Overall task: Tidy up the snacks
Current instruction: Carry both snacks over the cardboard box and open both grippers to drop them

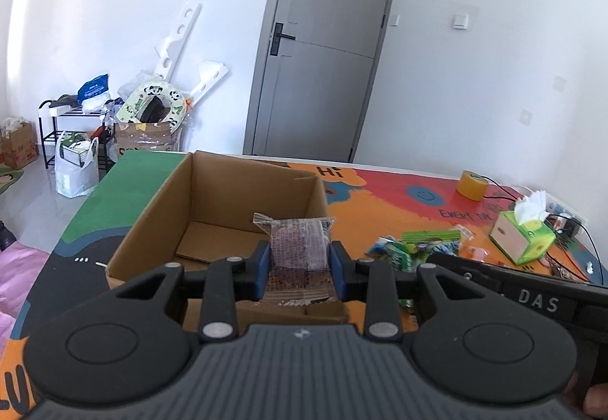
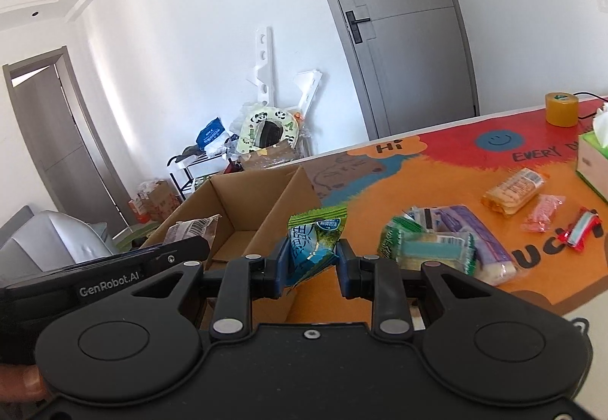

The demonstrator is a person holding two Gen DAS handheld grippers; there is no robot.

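Note:
My left gripper (image 1: 299,264) is shut on a clear-wrapped dark brown snack (image 1: 298,249), held over the near wall of an open cardboard box (image 1: 212,199). In the right wrist view my right gripper (image 2: 311,260) is shut on a blue and green snack packet (image 2: 309,243), just right of the box (image 2: 243,207). The left gripper's side with its snack (image 2: 192,228) shows at the left of that view. Several loose snacks lie on the colourful mat: green and purple packets (image 2: 444,245), an orange bar (image 2: 513,190), a pink packet (image 2: 543,217) and a red one (image 2: 581,230).
A roll of yellow tape (image 1: 471,184) and a green tissue box (image 1: 522,236) with cables stand at the table's far right. The table edge (image 2: 532,310) runs close to my right gripper. Bags, boxes and a rack crowd the floor beyond the table's left end, by a grey door.

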